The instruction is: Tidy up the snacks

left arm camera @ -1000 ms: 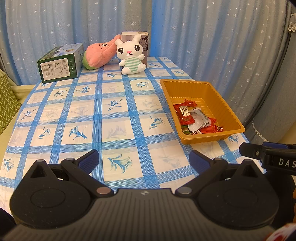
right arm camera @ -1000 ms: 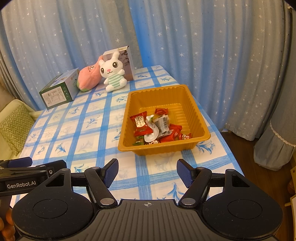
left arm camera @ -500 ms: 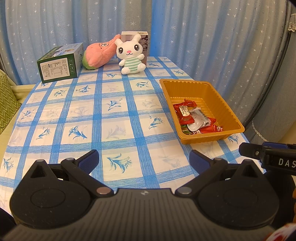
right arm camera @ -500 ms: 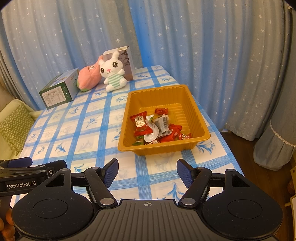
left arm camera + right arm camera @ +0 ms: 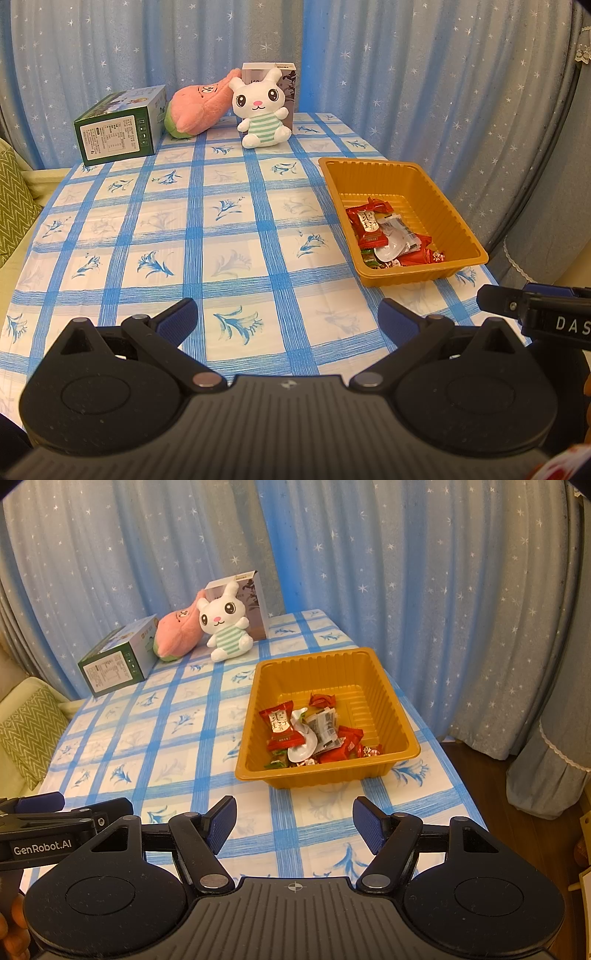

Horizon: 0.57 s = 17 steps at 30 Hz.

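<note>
Tablecloth [image 5: 229,236] of blue checks and flowers, star-dotted curtains [image 5: 406,74] behind.

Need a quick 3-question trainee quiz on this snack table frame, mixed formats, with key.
1. True or false: the right claw is shut on a snack.
2. Where do the wrapped snacks lie?
A) loose on the tablecloth
B) in the orange tray
C) on the green box
3. Fill in: the white rabbit plush sits in front of an upright ____.

Key:
1. false, both the right and left claw are open and empty
2. B
3. box
</note>
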Available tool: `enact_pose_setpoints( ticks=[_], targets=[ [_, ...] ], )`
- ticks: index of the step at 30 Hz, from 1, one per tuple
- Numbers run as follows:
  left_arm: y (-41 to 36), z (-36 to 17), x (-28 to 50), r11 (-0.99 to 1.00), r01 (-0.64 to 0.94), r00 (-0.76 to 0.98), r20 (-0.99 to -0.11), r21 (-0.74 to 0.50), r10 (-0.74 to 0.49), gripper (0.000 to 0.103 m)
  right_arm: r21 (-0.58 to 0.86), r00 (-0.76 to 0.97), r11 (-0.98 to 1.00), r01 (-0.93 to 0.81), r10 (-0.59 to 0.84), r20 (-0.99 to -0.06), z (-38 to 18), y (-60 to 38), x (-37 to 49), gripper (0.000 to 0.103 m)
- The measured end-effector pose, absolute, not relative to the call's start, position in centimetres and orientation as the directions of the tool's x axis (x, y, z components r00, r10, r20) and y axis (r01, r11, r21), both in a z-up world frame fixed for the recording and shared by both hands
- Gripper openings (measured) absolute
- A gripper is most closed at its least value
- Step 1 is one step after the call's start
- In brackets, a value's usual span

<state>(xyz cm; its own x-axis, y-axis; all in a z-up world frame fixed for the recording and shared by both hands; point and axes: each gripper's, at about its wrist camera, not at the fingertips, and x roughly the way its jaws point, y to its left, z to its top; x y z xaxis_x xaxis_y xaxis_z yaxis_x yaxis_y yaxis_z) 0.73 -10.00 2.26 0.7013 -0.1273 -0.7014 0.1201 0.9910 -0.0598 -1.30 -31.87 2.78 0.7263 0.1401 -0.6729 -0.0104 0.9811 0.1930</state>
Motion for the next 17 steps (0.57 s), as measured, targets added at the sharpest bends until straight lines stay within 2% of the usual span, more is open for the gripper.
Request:
enact_pose_setpoints(
  ticks=[17],
  targets=[
    [-10.48, 2.06, 0.43, 0.990, 0.121, 0.711, -0.690, -0.069, -0.135, 0.103, 0.194, 0.725, 0.981, -0.010, 0.140, -0.674, 2.79, -31.93, -1.29, 0.070]
  ],
)
